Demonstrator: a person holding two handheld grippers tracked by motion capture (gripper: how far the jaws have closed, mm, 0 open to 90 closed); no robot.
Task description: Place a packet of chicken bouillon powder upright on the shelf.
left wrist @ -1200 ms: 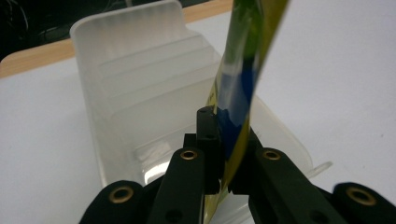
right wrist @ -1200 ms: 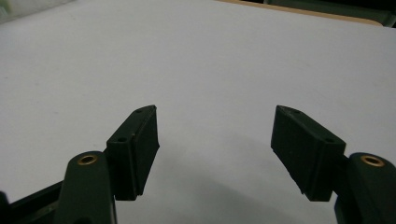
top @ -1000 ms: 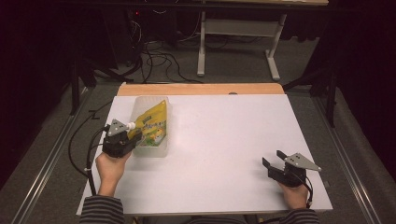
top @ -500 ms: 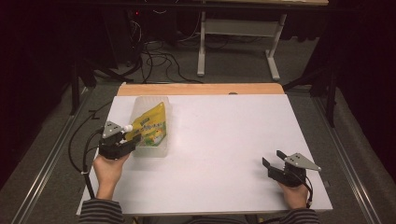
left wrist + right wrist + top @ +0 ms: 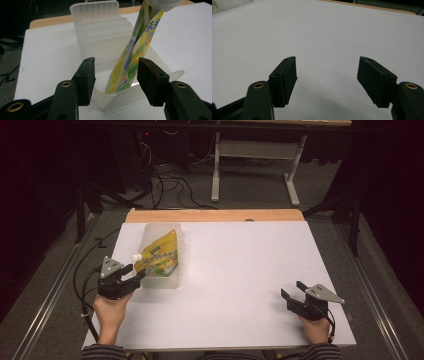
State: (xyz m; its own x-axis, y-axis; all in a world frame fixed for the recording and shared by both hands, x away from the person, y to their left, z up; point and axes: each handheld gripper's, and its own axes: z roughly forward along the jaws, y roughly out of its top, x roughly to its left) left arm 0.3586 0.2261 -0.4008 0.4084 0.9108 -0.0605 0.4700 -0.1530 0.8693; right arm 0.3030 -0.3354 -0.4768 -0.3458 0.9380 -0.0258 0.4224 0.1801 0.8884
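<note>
A yellow-green drink pouch (image 5: pixel 157 258) with a white cap (image 5: pixel 135 257) leans tilted inside a clear plastic rack (image 5: pixel 170 231) at the table's left. In the left gripper view the pouch (image 5: pixel 132 60) stands in the rack's (image 5: pixel 100 30) nearest slot, cap toward me. My left gripper (image 5: pixel 134 274) is open just in front of the rack's near end, and its jaws (image 5: pixel 115 77) hold nothing. At the table's near right my right gripper (image 5: pixel 292 291) rests open over bare white tabletop (image 5: pixel 327 75).
The white table top (image 5: pixel 240 265) has a wooden strip (image 5: pixel 215 215) along its far edge. Cables lie on the floor behind and to the left of the table, beside a grey table frame (image 5: pixel 252 165).
My left gripper has drawn back toward the near edge, away from the pouch, which stays leaning in the rack. The right gripper has not moved.
</note>
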